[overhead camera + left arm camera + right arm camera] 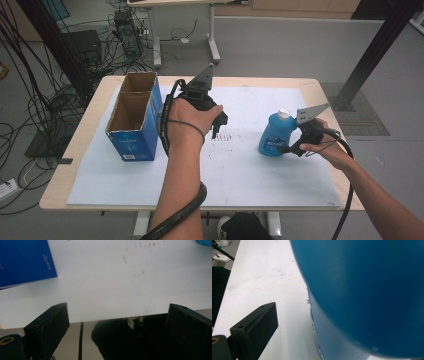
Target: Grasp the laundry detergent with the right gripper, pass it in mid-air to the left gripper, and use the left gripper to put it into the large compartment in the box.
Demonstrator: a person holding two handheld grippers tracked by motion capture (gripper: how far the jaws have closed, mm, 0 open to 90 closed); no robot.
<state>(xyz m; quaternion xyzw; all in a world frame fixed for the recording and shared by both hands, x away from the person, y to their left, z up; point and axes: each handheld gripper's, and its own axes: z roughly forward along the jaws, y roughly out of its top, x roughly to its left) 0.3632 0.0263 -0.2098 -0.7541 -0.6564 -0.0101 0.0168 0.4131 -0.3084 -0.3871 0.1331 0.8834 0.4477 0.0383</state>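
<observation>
Two tools are up: the left tool (216, 131) hangs wide open and empty mid-bench, while the right tool (287, 148) reaches the blue bottle (274, 136) near the bench's right edge; its grip I cannot tell. Next, probably carrying the bottle to the cardboard box (134, 120) at left.

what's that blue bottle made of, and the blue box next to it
Blue bottle: likely plastic, smooth and slightly glossy, with a white cap and printed label. Blue box: cardboard, its open top showing raw brown inner walls and a divider, its outside printed blue.
</observation>
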